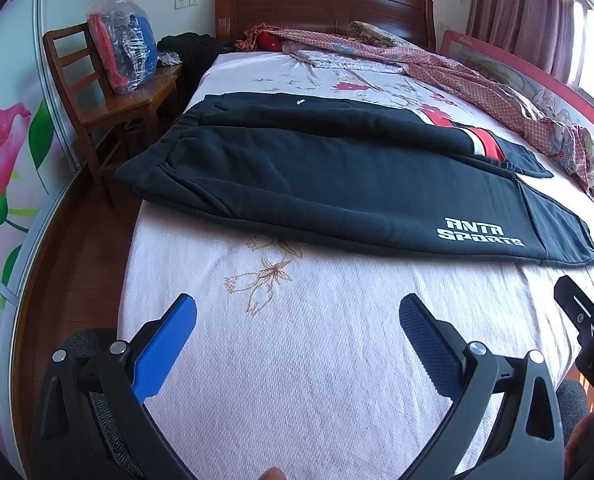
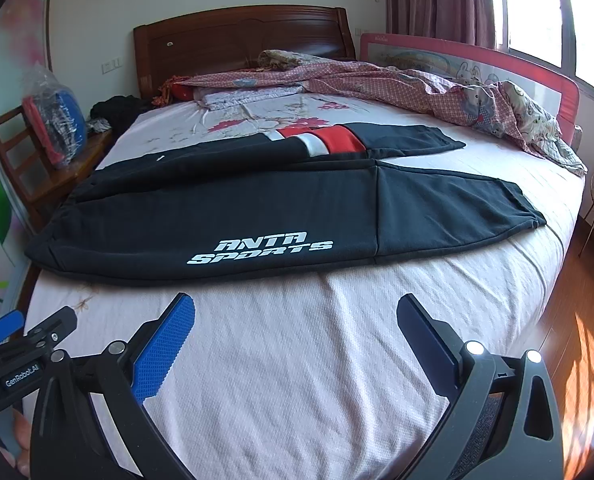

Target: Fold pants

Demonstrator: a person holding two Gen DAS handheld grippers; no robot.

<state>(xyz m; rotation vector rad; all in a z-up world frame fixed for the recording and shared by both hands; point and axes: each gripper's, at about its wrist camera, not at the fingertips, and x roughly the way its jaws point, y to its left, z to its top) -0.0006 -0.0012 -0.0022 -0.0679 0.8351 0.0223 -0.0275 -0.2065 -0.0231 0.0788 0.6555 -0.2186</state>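
Left wrist view: black pants [image 1: 337, 184] lie flat across a bed [image 1: 317, 360], both legs spread side by side, beyond the left gripper [image 1: 297, 320], whose blue fingers [image 1: 169, 344] stand wide apart over the sheet, grasping nothing. From the right wrist, the right gripper [image 2: 297, 320] hovers likewise released, short of the pants' near edge; a crumpled quilt [image 2: 417, 80] lies behind them.
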